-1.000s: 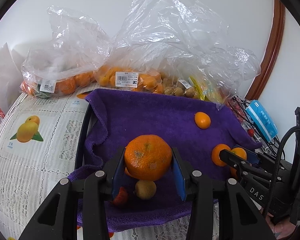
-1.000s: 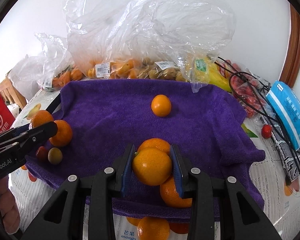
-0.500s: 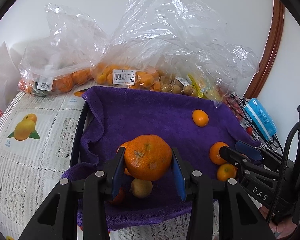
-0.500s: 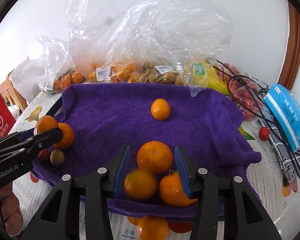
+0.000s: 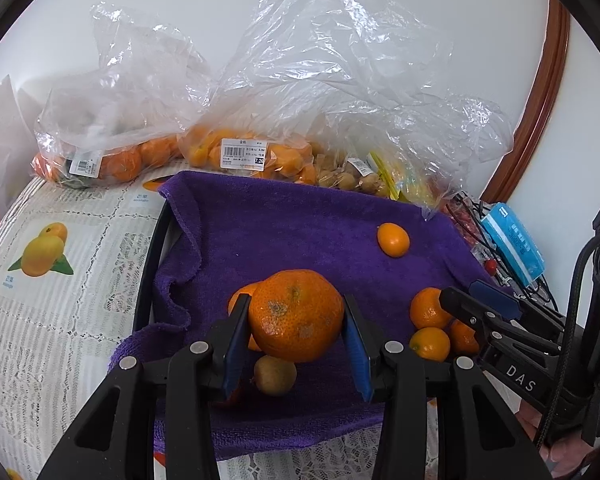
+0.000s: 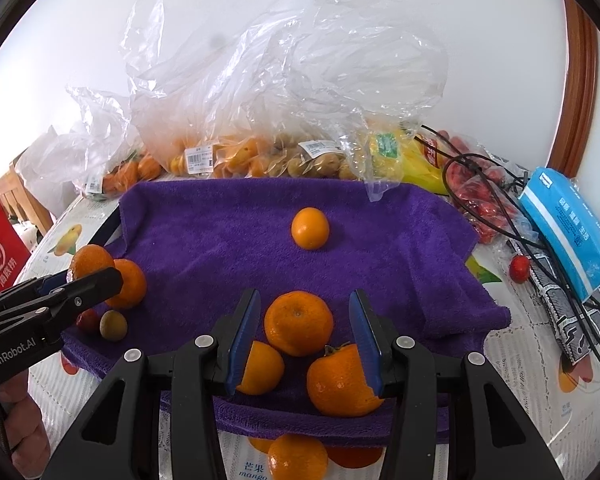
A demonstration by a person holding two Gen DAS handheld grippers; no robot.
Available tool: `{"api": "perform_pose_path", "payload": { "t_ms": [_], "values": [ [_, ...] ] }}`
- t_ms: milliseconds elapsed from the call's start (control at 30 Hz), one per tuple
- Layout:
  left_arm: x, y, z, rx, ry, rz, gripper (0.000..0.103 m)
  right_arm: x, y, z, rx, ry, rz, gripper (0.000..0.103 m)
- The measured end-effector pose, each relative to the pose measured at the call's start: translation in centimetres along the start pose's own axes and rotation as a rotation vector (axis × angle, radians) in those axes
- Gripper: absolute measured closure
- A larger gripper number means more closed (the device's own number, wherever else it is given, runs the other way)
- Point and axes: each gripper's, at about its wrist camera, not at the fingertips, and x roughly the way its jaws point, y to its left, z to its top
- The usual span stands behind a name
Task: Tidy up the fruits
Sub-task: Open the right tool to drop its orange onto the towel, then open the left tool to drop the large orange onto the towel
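1. Fruits, loose: mandarins and smaller pieces lie on a purple towel (image 6: 380, 240) spread over my surface (image 5: 60, 320), which wears a lace cloth printed with fruit pictures.
2. Left hand-held gripper (image 5: 296, 336): clenched on one large blotchy mandarin (image 5: 296, 314), both blue pads pressed to its sides, held above the near edge of the towel.
3. Under that mandarin: a small brownish-green fruit (image 5: 275, 374) and a second orange fruit (image 5: 242, 296), mostly hidden behind the left pad.
4. Right hand-held gripper (image 6: 304, 340): released. Its jaws have just been opening, and the pads now stand apart from the fruit below them, touching none that I can see.
5. Cluster of three below the right hand-held gripper: a mandarin (image 6: 299, 322) between the pads, a smaller orange fruit (image 6: 260, 368) behind the left pad, and a stemmed mandarin (image 6: 340, 384) partly behind the right pad, all close together near the towel's front edge.
6. Single small orange fruit (image 6: 310, 228): alone toward the back of the towel, well apart from both groups.
7. Back row: clear plastic bags (image 6: 260, 100) of more fruit, with price labels, against the wall.
8. Right margin of the surface: blue packet (image 6: 568, 224), black cables, one small red fruit (image 6: 519, 268) off the towel.
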Motion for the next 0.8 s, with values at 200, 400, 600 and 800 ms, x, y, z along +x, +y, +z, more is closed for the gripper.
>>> {"api": "perform_pose_path", "payload": {
  "t_ms": [200,400,600,800],
  "values": [
    [0.0,0.1,0.0,-0.006,-0.004,-0.003,0.062,-0.3,-0.5,0.1,0.021,-0.013,-0.011,0.057],
    [0.0,-0.3,-0.1,0.005,-0.007,0.001,0.061,-0.4,-0.7,0.2,0.035,-0.013,-0.017,0.057],
    [-0.6,-0.9,0.0,0.043,-0.027,0.033,0.053,-0.3,-0.7,0.2,0.035,-0.012,-0.017,0.057],
    [-1.0,-0.7,0.3,0.050,-0.003,0.032,0.045,-0.3,-0.6,0.1,0.030,-0.014,-0.020,0.057]
  ]
}}
